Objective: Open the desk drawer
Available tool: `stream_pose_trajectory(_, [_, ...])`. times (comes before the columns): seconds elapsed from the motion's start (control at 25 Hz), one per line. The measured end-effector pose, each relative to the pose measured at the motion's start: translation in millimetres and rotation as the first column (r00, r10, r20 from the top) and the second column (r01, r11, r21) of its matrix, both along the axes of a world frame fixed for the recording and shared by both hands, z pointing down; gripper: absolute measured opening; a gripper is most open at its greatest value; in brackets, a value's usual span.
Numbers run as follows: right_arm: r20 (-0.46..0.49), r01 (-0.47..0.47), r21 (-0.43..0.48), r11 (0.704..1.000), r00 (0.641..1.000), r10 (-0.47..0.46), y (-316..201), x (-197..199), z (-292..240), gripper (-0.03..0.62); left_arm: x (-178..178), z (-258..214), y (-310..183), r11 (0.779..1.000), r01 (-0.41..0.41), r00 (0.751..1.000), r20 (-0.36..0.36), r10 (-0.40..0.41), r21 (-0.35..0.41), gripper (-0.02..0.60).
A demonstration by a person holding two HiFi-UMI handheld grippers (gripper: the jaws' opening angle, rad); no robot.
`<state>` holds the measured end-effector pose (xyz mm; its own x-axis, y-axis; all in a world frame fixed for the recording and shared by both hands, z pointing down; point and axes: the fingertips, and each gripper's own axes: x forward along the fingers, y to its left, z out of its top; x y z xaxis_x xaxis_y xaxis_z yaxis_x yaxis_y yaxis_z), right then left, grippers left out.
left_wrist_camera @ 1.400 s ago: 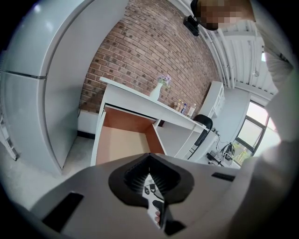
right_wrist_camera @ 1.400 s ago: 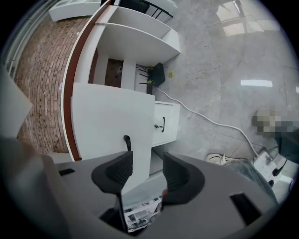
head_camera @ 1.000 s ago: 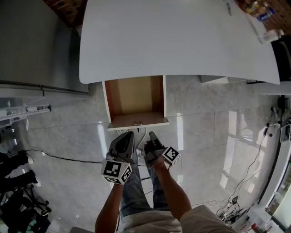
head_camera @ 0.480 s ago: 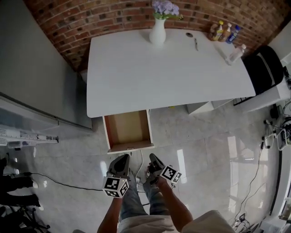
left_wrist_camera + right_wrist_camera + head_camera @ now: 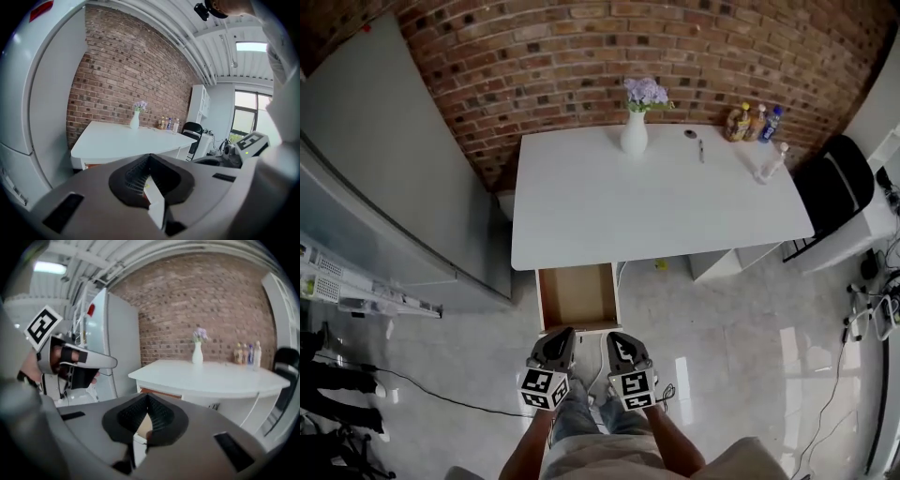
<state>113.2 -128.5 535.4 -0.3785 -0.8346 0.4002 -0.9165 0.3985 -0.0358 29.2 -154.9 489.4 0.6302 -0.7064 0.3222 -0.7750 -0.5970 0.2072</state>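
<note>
The wooden desk drawer (image 5: pixel 578 298) stands pulled out from under the front left of the white desk (image 5: pixel 675 206), and I see nothing in it. My left gripper (image 5: pixel 555 349) and right gripper (image 5: pixel 621 352) are side by side just in front of the drawer, apart from it and close to the person's body. Both are shut with nothing between the pads. The left gripper view has the shut left gripper (image 5: pixel 150 157) aimed at the desk (image 5: pixel 122 140). In the right gripper view the shut right gripper (image 5: pixel 147 397) points at the desk corner, with a strip of the drawer (image 5: pixel 157 393) under it.
On the desk stand a white vase with purple flowers (image 5: pixel 635 131) and some bottles (image 5: pixel 750 122) near the brick wall. A black chair (image 5: pixel 832 183) is at the right, a tall grey cabinet (image 5: pixel 384 187) at the left. A cable (image 5: pixel 422 394) lies on the marble floor.
Both grippers have risen, and the view has pulled back, so desk and drawer look smaller. The right gripper has rolled, its marker cube now level beside the left's. The drawer stays open.
</note>
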Motion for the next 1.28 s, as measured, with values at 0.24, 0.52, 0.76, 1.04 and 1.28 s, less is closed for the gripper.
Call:
stream_pose_trajectory(0.24, [-0.108,0.104,0.133,0.986,0.99,-0.09,29.6,-3.2,-80.5,0.017,3.2,-58.3,23.2,0.997,-0.014,1.0,0.015,0.013,0.079,0.012])
stream_pose_trajectory(0.52, [-0.062,0.145,0.148,0.978,0.989,-0.137,75.3,3.1,-99.0,0.017,-5.8,-76.0,54.3,0.992,0.041,0.999,0.024,-0.044,0.118,0.012])
stream_pose_trajectory(0.76, [0.017,0.128,0.115,0.985,0.991,-0.131,102.3,9.1,-91.4,0.017,-22.3,-77.0,75.3,0.989,0.11,0.992,0.055,-0.116,0.1,0.012])
stream_pose_trajectory(1.04, [0.043,0.088,0.073,0.993,0.995,-0.092,117.5,32.1,-96.5,0.017,-26.7,-90.5,82.9,0.987,0.135,0.987,0.079,-0.142,0.093,0.012])
stream_pose_trajectory(1.28, [0.027,0.067,0.029,0.997,0.997,-0.068,121.2,32.6,-83.8,0.017,-48.8,-89.3,87.8,0.985,0.149,0.985,0.08,-0.156,0.085,0.012])
